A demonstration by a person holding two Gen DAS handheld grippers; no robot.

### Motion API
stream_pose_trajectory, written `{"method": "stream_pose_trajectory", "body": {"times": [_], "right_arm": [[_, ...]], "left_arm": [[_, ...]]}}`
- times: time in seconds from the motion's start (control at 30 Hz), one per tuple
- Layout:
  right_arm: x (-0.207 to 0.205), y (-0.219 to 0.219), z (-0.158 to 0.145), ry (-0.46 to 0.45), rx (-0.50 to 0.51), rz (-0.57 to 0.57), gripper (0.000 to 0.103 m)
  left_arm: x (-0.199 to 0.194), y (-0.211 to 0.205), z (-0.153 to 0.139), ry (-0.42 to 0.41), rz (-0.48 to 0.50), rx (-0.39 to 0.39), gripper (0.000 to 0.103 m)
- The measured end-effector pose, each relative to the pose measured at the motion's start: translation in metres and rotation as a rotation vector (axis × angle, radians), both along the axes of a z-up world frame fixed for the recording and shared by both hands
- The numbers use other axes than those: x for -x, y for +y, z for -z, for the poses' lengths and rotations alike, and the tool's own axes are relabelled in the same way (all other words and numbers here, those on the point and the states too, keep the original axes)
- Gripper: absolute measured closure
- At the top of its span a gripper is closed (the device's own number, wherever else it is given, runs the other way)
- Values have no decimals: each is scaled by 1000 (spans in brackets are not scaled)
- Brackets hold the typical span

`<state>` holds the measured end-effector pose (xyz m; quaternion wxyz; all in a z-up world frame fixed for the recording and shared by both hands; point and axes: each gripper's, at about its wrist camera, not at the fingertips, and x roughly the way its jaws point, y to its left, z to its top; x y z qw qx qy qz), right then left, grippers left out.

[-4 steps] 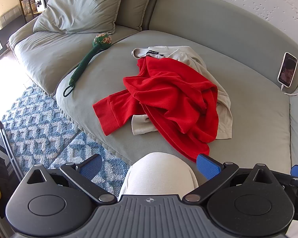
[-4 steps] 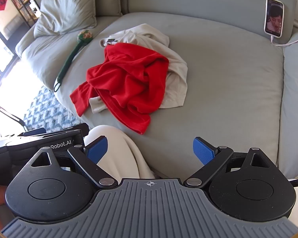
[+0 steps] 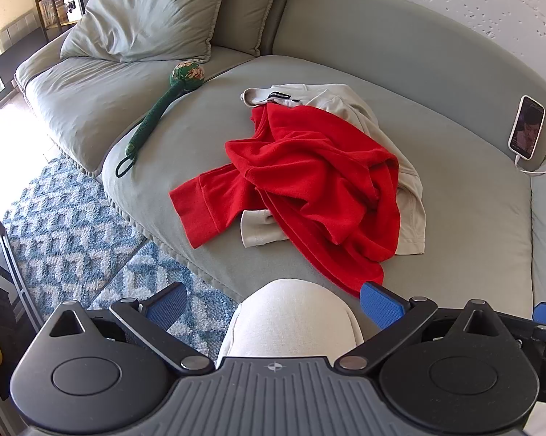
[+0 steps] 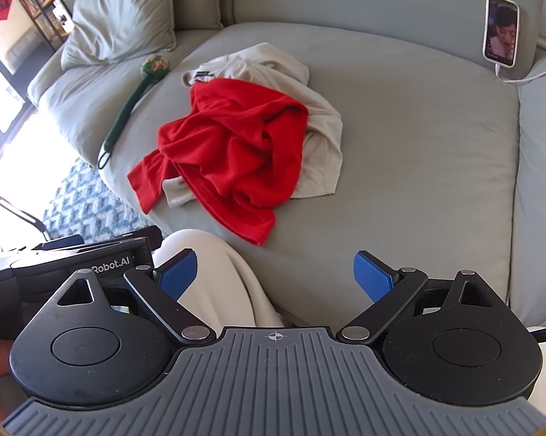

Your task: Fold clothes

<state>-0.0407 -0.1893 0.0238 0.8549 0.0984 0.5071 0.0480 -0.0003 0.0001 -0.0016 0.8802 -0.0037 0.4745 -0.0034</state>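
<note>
A crumpled red fleece garment (image 3: 309,185) lies in a heap on the wide grey-green fabric sofa seat (image 3: 465,218), draped over a beige cotton shirt (image 3: 389,138) whose collar and one cuff stick out from under it. Left of the pile rests a long green fabric massage mallet with a floral head (image 3: 156,112). A white-cased smartphone (image 3: 527,127) leans against the backrest at the right, its cable attached. The left gripper (image 3: 273,303) and the right gripper (image 4: 274,276) hover well short of the clothes, blue-padded jaws spread wide, gripping nothing, above a knee in pale trousers (image 3: 294,316)
</note>
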Motion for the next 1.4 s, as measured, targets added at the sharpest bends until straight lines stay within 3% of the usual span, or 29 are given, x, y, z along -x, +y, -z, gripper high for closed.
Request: {"method": "stream_pose_trajectory", "body": {"times": [1.4], "right_arm": [[-9, 1, 9, 10, -14, -4, 9]], "left_arm": [[-7, 7, 12, 18, -14, -5, 1]]}}
